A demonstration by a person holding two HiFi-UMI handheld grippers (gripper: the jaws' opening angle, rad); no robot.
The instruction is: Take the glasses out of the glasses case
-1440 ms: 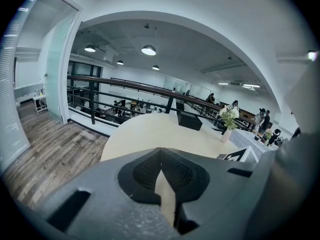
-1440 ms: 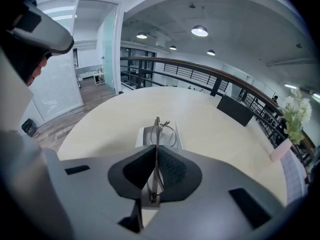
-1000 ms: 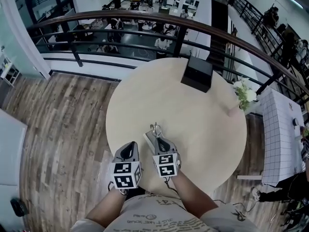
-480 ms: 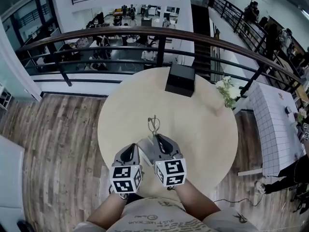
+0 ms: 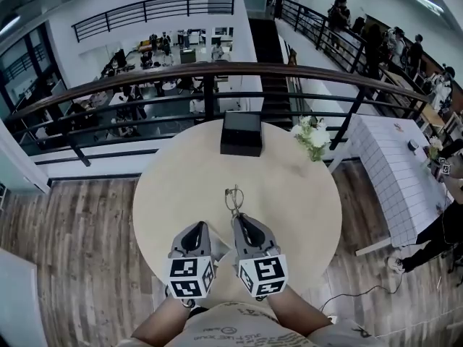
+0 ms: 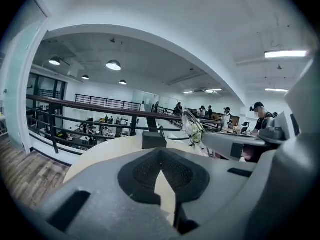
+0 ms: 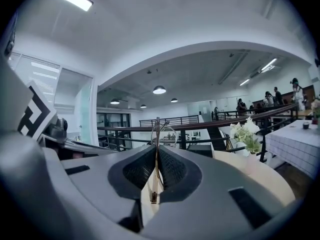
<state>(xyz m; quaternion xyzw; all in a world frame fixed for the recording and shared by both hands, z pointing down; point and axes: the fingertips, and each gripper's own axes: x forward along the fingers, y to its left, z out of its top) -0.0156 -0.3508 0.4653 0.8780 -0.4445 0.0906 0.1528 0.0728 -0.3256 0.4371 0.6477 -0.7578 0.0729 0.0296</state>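
Note:
My right gripper (image 5: pixel 238 219) is shut on a pair of thin wire-framed glasses (image 5: pixel 233 197), which stick out beyond its tip over the near middle of the round table (image 5: pixel 289 194). In the right gripper view one arm of the glasses (image 7: pixel 156 149) runs between the pads, and a round lens stands up past the closed gripper (image 7: pixel 156 156). My left gripper (image 5: pixel 194 231) hovers just left of it, shut with nothing in it. The left gripper view shows that closed, empty gripper (image 6: pixel 160 159) and the glasses (image 6: pixel 192 126) held at the right.
A black box (image 5: pixel 241 134) sits at the table's far edge, also visible as the black box (image 6: pixel 153 140) ahead of the left gripper. A vase of white flowers (image 5: pixel 311 139) stands at the far right, before a railing (image 5: pixel 217 71). A white-clothed table (image 5: pixel 398 172) lies off to the right.
The head view has swung, so the box and flowers sit further left in the picture. The right gripper keeps hold of the glasses, and both grippers now lie close side by side.

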